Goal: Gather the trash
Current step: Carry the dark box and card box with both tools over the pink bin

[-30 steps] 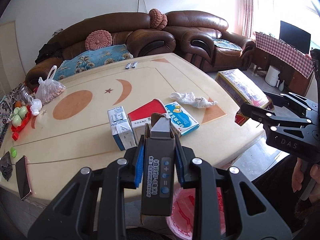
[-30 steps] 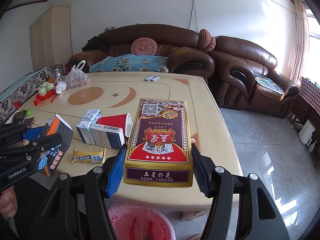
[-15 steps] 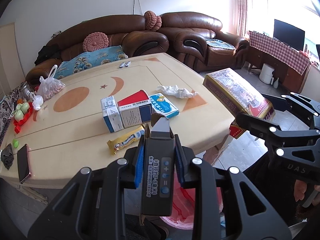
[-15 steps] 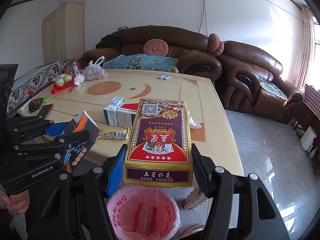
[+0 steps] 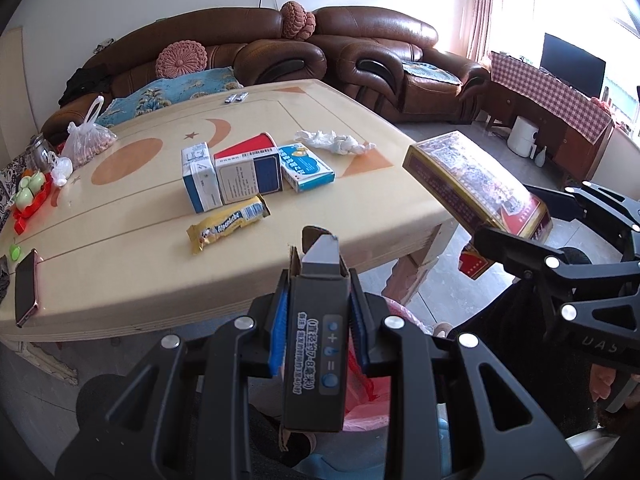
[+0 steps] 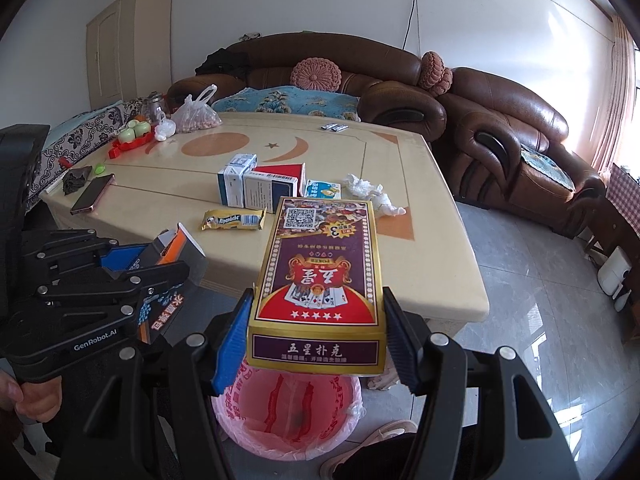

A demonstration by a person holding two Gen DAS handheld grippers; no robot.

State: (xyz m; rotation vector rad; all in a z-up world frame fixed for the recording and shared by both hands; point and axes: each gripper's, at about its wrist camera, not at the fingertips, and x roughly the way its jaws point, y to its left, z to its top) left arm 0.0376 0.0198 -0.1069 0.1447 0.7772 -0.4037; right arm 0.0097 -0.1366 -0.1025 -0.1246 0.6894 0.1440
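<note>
My left gripper [image 5: 318, 326] is shut on a narrow dark grey carton [image 5: 316, 344] with an open top flap, held off the table's near edge. My right gripper [image 6: 316, 344] is shut on a flat red and gold playing-card box [image 6: 320, 276], held above a bin lined with a pink bag [image 6: 288, 412]. The card box [image 5: 476, 184] and right gripper [image 5: 560, 280] show at the right of the left wrist view. On the table [image 5: 120, 264] lie a yellow snack wrapper [image 5: 228, 228], two small cartons [image 5: 200, 176], a red paper cup [image 5: 252, 146], a blue flat box [image 5: 306, 166] and a crumpled tissue [image 5: 332, 142].
A phone [image 5: 26, 286], a tray with green cups [image 5: 30, 192] and a plastic bag of nuts [image 5: 90, 138] sit at the table's left side. Brown leather sofas [image 5: 360, 48] stand behind. A cabinet with a checked cloth [image 5: 560, 120] is at the right.
Both grippers have drawn back from the table with their boxes. The pink bin now lies beneath the right gripper's card box, and more of the table shows ahead.
</note>
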